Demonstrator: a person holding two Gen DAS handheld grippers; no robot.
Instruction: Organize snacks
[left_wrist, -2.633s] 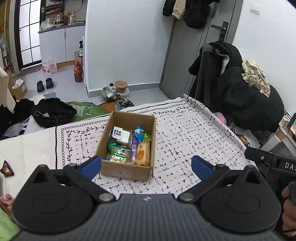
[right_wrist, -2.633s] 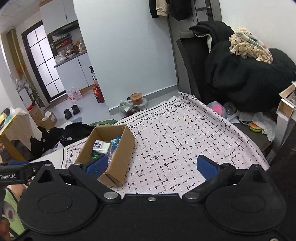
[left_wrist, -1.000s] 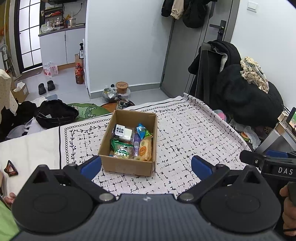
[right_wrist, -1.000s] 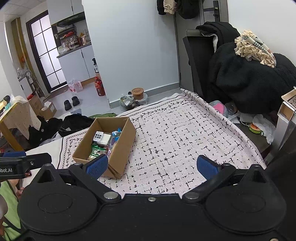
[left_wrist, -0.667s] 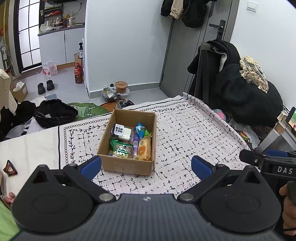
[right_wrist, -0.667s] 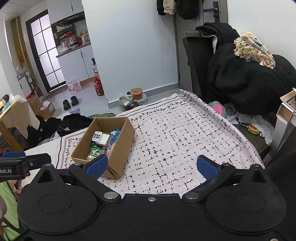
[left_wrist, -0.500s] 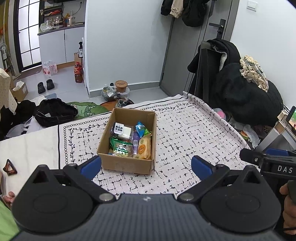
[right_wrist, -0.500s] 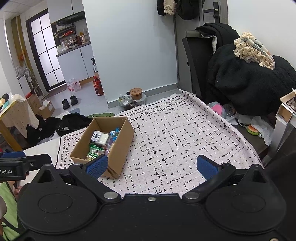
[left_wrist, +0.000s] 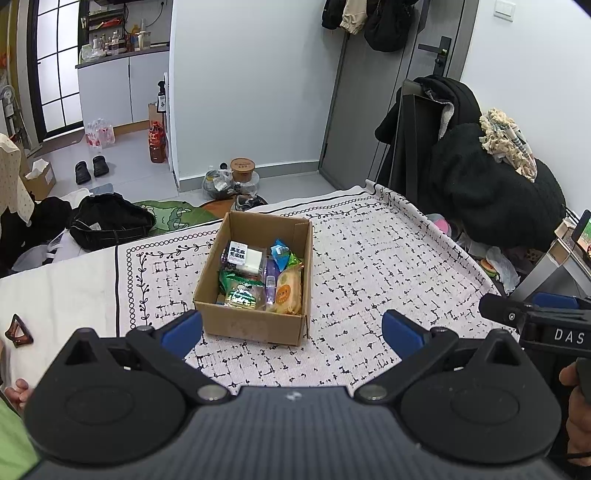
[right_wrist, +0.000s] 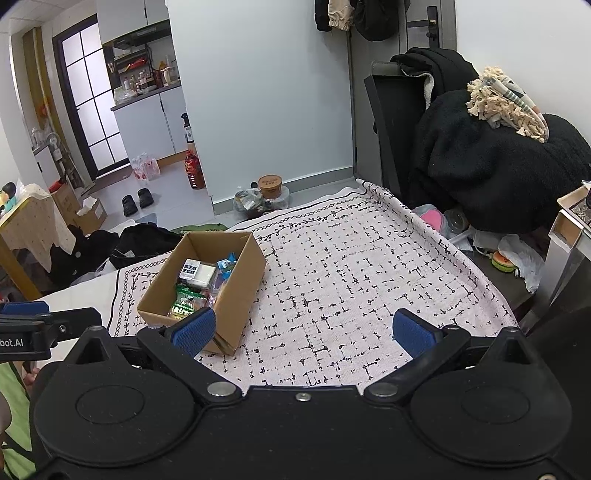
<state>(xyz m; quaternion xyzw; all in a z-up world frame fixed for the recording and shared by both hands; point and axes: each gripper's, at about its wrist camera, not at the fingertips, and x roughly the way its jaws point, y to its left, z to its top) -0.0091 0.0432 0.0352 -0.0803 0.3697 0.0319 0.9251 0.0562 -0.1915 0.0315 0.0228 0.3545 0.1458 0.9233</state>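
A brown cardboard box (left_wrist: 255, 325) stands on the patterned tablecloth (left_wrist: 369, 266) and holds several snack packets (left_wrist: 258, 280): a white one, green ones, a blue one and an orange one. My left gripper (left_wrist: 291, 328) is open and empty, held back just in front of the box. In the right wrist view the box (right_wrist: 236, 291) sits at the left with the snack packets (right_wrist: 195, 284) inside. My right gripper (right_wrist: 303, 330) is open and empty over the cloth (right_wrist: 351, 277), to the right of the box.
A brown hair clip (left_wrist: 16, 330) lies on the white cloth at the far left. A chair piled with black coats (right_wrist: 491, 155) stands beyond the table's right edge. Bags and shoes lie on the floor behind the table (left_wrist: 110, 221).
Both grippers have drifted slightly, staying open and empty. The box and its snacks have not moved.
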